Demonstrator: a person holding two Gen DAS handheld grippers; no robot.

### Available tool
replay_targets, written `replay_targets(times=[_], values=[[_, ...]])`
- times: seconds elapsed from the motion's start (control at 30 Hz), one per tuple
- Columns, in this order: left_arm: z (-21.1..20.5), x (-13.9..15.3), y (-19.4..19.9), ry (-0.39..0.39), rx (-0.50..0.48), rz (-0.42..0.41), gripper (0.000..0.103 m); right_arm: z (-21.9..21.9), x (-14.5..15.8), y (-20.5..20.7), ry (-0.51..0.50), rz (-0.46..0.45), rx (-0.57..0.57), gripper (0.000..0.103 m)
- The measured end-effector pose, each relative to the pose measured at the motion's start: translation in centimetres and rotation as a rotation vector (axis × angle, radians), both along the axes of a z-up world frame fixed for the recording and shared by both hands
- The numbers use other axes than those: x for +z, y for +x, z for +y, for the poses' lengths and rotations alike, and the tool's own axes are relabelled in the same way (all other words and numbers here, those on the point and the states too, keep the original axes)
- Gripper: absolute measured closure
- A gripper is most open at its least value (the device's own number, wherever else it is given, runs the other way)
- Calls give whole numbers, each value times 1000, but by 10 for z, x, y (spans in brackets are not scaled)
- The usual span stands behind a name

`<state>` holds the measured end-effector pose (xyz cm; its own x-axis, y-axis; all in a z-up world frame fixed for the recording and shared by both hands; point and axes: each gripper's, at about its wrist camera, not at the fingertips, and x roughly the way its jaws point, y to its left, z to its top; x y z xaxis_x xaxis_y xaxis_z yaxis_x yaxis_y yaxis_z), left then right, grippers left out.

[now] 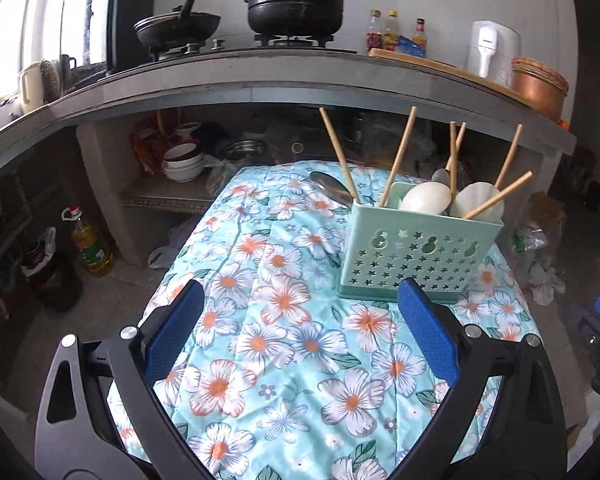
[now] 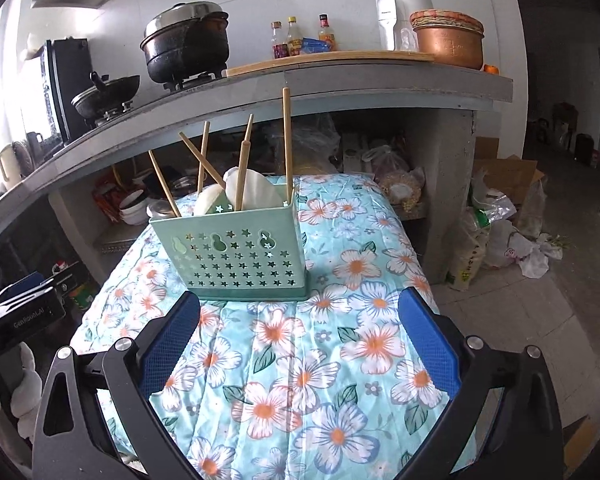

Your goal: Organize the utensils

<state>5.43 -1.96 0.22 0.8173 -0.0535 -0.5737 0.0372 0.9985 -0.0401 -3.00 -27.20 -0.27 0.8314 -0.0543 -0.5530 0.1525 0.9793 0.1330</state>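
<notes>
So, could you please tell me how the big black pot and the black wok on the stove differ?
The pot is tall and deep, while the wok is low and shallow. The pot wears a shiny metal lid; the wok has a dark lid with a knob. The pot sits right of the wok in the left wrist view. Both are dark and rest on burners.

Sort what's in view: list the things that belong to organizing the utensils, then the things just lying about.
For the job: green holder, chopsticks, white spoons, metal spoon on the cloth behind the holder.

Lying about: black pot, wok, sauce bottles, copper pot, oil bottle.
</notes>
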Motion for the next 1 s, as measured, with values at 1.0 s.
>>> replay_targets(times=[1.0], values=[[17, -3, -17, 50, 81, 19, 9, 12, 6, 1, -56, 16, 14, 6]])
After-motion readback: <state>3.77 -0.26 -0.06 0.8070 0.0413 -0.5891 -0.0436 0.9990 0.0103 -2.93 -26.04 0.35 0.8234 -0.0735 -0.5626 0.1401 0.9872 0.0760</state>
